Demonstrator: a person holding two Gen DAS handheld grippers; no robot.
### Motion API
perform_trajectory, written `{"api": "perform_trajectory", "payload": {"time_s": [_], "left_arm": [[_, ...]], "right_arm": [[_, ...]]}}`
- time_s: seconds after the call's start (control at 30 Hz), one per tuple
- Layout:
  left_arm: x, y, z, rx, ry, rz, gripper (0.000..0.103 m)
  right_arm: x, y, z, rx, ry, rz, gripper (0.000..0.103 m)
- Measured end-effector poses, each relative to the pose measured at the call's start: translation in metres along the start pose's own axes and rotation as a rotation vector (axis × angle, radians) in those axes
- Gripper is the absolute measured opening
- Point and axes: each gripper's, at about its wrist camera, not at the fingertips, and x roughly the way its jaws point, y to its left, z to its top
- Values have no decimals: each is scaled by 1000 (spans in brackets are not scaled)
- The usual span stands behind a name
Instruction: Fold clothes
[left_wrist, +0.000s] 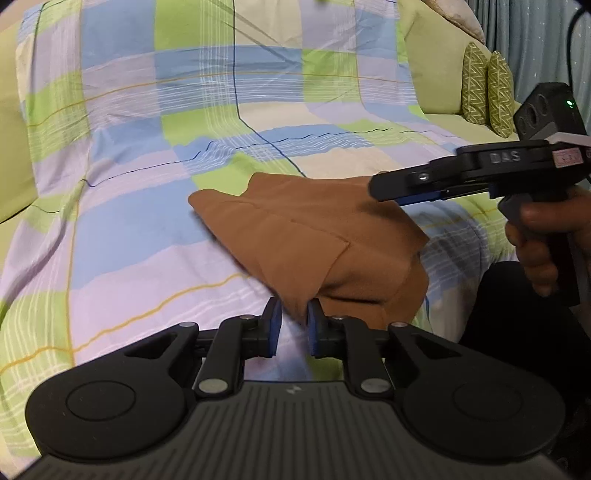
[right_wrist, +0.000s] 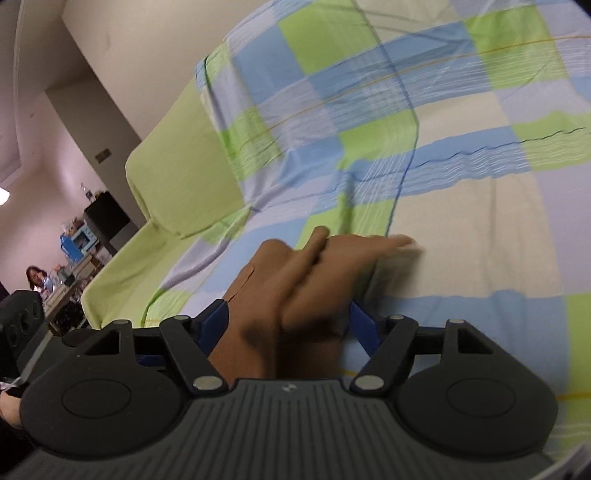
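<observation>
surface: a sofa draped with a checked sheet in blue, green and lilac
left gripper: fingers narrow, nipping the near corner of the brown cloth
right gripper: fingers wide, bunched brown cloth between them; grip cannot be told
brown cloth: partly folded on the sheet's middle
writing: "das" on the right gripper's side
background: two patterned cushions

Sofa draped in a checked sheet, brown garment bunched on the sheet
</observation>
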Motion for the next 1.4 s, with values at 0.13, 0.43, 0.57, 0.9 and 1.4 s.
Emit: {"api": "perform_trajectory", "payload": {"time_s": [0.13, 0.43, 0.57, 0.9, 1.4], "left_arm": [[-7, 4, 2, 8, -29, 1, 17], [-8, 14, 4, -14, -74, -14, 24], [-14, 21, 5, -12, -92, -21, 25], [-11, 34, 29, 123, -106, -34, 44], [34, 1, 84, 782, -63, -146, 63]], "right_arm": [[-5, 13, 3, -29, -57, -110, 60], [0, 20, 13, -26, 30, -30, 57], [10, 18, 4, 30, 73, 13, 35], [-6, 30, 5, -50, 90, -13, 16], [-18, 46, 7, -131, 102, 53, 2]]}}
